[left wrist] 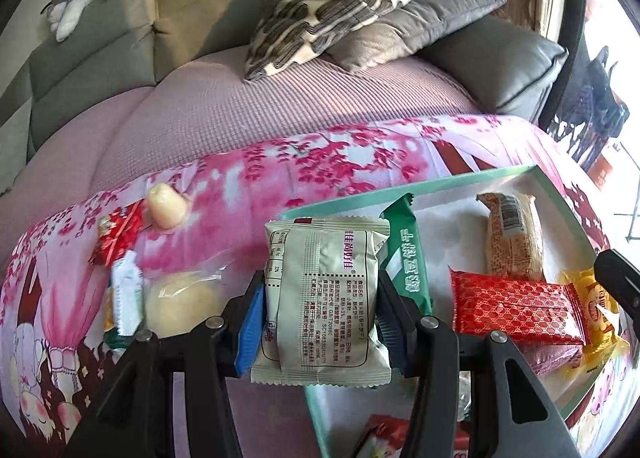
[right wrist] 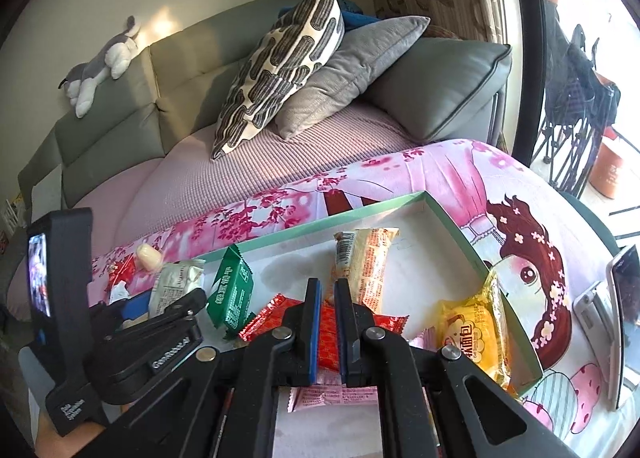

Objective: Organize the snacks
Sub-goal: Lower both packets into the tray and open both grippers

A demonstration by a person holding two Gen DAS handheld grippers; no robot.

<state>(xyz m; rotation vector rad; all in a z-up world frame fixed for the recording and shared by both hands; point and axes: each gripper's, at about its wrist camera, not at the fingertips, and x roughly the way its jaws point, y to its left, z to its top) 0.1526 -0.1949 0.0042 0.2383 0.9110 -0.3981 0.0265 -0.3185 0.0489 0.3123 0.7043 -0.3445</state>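
My left gripper (left wrist: 320,298) is shut on a pale cream snack packet (left wrist: 324,294) and holds it over the left rim of the mint-green tray (left wrist: 400,184); the packet also shows in the right wrist view (right wrist: 176,286). In the tray lie a green packet (left wrist: 406,254), an orange-printed bar (left wrist: 514,238), a red packet (left wrist: 516,308) and a yellow bread packet (right wrist: 472,334). My right gripper (right wrist: 328,326) hovers above the red packet (right wrist: 276,314) with its jaws nearly together and nothing between them.
Left of the tray, on the pink floral cloth (left wrist: 320,162), lie a small red packet (left wrist: 118,234), a white packet (left wrist: 127,294), and two pale round buns (left wrist: 166,204) (left wrist: 180,306). A sofa with cushions (left wrist: 344,6) stands behind. A phone (right wrist: 620,318) rests at the right.
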